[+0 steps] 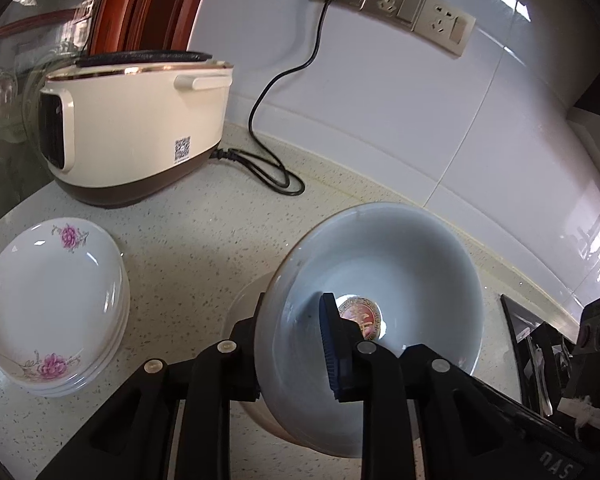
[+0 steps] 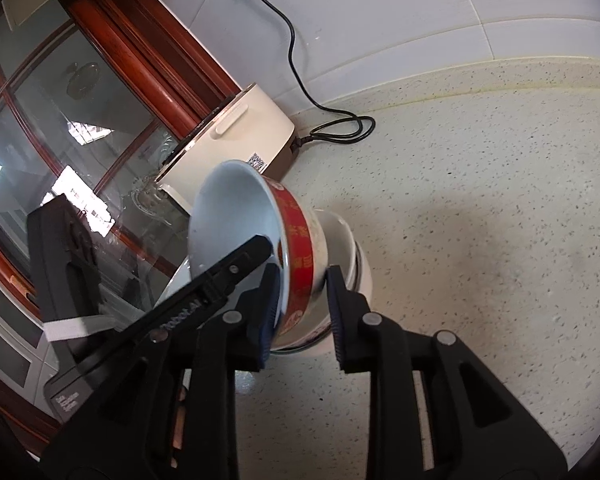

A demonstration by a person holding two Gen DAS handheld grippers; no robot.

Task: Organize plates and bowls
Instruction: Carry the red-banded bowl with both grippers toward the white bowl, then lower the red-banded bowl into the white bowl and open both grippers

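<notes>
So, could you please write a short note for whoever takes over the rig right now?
Left tool: open, straddling the red-banded bowl's rim, pads seemingly clear of it.
Right tool: open, straddling the same bowl's wall.
Things: that bowl sits tilted on the white bowl stack; the flowered plates are stacked on the counter.
Done: plates stacked, bowl brought to its stack.
Left: probably settle the bowl level, then withdraw both tools.
</notes>
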